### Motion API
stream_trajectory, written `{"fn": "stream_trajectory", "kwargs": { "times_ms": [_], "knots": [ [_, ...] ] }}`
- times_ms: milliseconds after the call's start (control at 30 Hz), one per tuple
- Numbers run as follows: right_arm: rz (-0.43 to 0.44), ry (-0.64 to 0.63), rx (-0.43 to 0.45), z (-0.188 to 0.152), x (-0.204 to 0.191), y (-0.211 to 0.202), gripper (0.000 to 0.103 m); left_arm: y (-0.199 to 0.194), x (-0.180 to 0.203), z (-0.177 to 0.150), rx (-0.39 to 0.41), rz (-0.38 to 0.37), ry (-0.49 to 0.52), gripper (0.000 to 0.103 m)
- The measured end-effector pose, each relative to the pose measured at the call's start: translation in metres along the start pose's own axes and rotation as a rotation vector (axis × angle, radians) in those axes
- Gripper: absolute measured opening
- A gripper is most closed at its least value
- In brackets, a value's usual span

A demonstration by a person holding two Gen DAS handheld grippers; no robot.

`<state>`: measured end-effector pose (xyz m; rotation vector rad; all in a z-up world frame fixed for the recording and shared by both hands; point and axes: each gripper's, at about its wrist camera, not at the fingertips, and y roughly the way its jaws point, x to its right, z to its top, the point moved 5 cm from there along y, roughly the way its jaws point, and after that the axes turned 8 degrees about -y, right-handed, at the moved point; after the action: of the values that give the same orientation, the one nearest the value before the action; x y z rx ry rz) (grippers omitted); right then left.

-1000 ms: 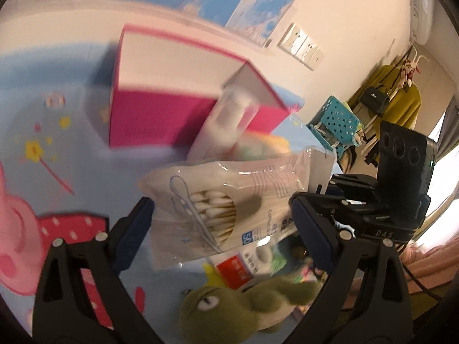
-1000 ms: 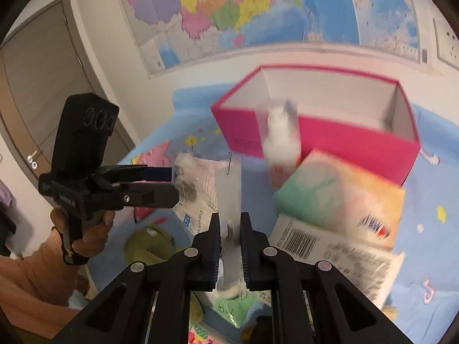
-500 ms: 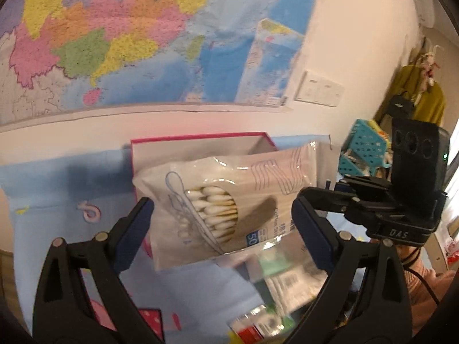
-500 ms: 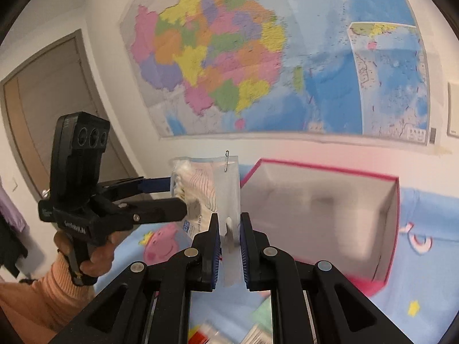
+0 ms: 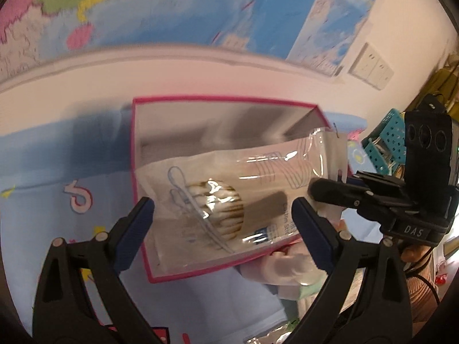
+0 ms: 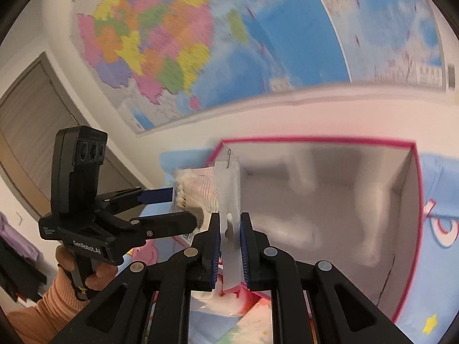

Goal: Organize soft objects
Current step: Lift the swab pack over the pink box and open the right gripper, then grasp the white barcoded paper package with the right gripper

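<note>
One clear plastic packet of cotton swabs [image 5: 229, 200] hangs in the middle of the left wrist view, over the one open pink box [image 5: 223, 106]. The packet is flat, glossy and crinkled, with a cluster of white swab tips showing through; its printing is too blurred to read. My right gripper [image 6: 231, 243] is clamped on the packet's thin top flap, at lower centre of the right wrist view, both blue ribbed pads pressed against the film. My left gripper [image 5: 223, 215] stands wide apart, its two blue-tipped fingers on either side of the packet without touching it. The box is cardboard, pink outside and pale grey inside; glare hides its floor. It sits on a light blue cartoon-printed cloth [image 5: 43, 195]. At lower right, soft white and green things are cut off and unclear. One large coloured map [image 6: 229, 43] fills the wall behind.
</note>
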<state>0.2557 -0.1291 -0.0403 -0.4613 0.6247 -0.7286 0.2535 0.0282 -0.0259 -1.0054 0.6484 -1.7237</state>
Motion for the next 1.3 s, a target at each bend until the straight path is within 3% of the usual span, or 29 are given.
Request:
{"fn": "stream_trajectory", "kwargs": {
  "times_ms": [100,200,333,567,767,933,1300],
  "knots": [
    [0.005,0.05,-0.065,-0.005,0.014,0.016,0.013,0.006,-0.002,-0.004,-0.026,-0.005,-0.012,0.096],
    [-0.028,0.092,-0.154,-0.011,0.027,0.039,0.026,0.006,-0.002,-0.003,-0.018,0.018,-0.014,0.096],
    [-0.069,0.113,-0.202,-0.018,0.038,0.056,0.026,0.001,-0.003,-0.003,0.003,0.026,-0.013,0.096],
    [-0.066,0.095,-0.13,-0.02,0.035,0.029,0.03,-0.025,-0.008,-0.01,0.087,0.005,-0.015,0.096],
    [-0.042,0.008,-0.003,-0.025,0.006,-0.035,0.038,-0.068,0.013,-0.036,0.189,-0.057,0.053,0.096],
    [-0.028,-0.028,0.049,-0.043,-0.014,-0.08,0.043,-0.086,0.035,-0.067,0.197,-0.106,0.108,0.096],
    [-0.025,-0.031,0.006,-0.115,-0.037,-0.132,0.046,-0.092,0.067,-0.133,0.159,-0.14,0.187,0.096]
  ]
}}
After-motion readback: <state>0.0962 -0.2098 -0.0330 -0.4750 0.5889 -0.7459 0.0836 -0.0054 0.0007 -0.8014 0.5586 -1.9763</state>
